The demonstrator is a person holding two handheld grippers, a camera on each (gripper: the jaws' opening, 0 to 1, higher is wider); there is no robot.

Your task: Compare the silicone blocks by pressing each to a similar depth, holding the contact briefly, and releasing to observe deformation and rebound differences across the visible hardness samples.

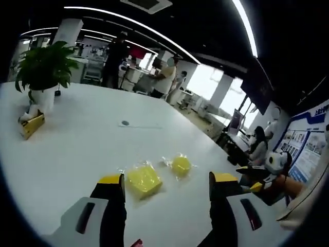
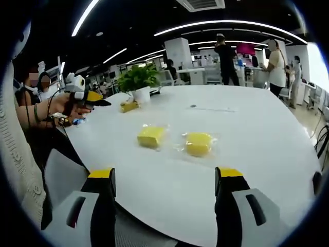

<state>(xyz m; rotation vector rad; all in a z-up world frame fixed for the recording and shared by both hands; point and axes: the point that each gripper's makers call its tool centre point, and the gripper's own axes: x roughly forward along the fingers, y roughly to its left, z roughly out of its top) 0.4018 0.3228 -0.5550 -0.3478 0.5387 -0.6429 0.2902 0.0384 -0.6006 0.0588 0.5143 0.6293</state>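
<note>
A: Status?
B: Both my claws, left [image 1: 167,184] and right [image 2: 164,177], gape empty above the tabletop [image 2: 247,128]. Square silicone block [image 2: 151,136] lies beside the round silicone block [image 2: 198,143], both bagged.
A: Risk?
B: I'd guess slick bags skid under pressing, skewing depth.

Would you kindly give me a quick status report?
Both grippers open, empty. Square block and round block bagged, untouched on table. Nothing in the way.

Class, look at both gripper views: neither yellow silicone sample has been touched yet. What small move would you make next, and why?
Probably lower the left gripper onto the square block. Its jaws stand open and apart from that block, which lies nearest, just ahead between them on the white table. The round block lies beyond, and the right gripper hangs open farther back.
</note>
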